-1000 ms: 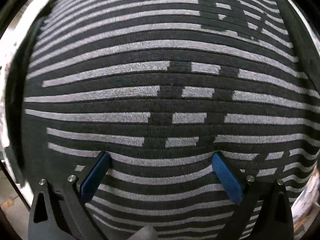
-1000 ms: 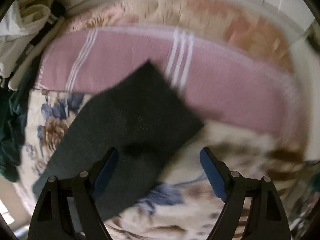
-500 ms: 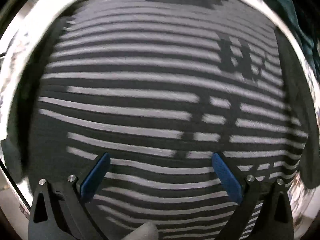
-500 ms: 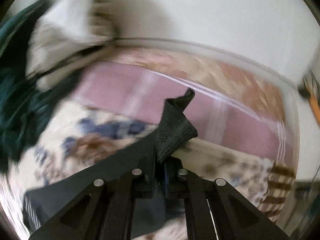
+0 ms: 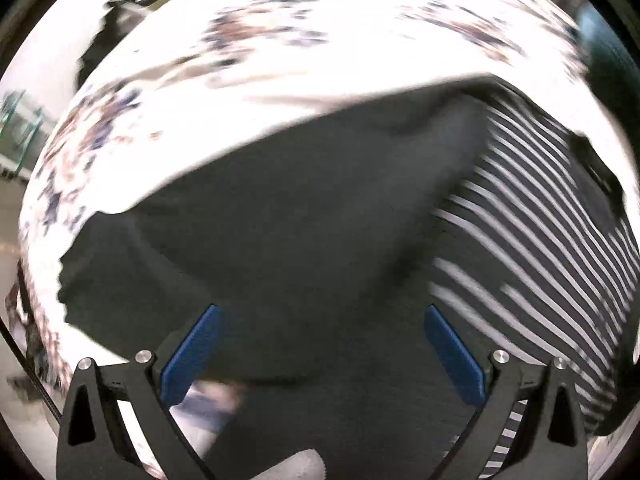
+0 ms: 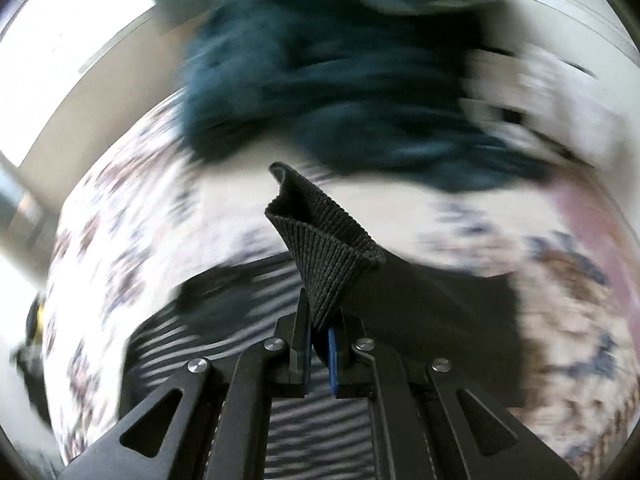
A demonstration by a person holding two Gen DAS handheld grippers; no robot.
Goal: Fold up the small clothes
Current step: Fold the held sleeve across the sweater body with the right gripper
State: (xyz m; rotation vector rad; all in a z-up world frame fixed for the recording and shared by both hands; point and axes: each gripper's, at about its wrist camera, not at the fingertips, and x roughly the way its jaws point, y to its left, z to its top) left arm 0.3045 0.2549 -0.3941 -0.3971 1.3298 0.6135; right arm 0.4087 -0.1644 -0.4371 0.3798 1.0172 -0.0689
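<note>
- The right gripper is seen clamped on the ribbed hem of the striped garment; a second ago its jaws stood wide apart over a dark flap, and half a second ago they were already pinched on the cloth.
- The pinched hem is bunched into a cone that stands up above the blue pads.
- Behind it, a blurred teal heap of clothes is now faced, where a pink striped towel was faced a second ago.
- The left gripper is held wide open, as in both earlier frames, with nothing pressed between its pads.
- Under it, the striped garment is now seen partly turned over: a plain dark side fills the middle, and the stripes are pushed to the right.
- The floral sheet, hidden before, is now seen along the top.
</note>
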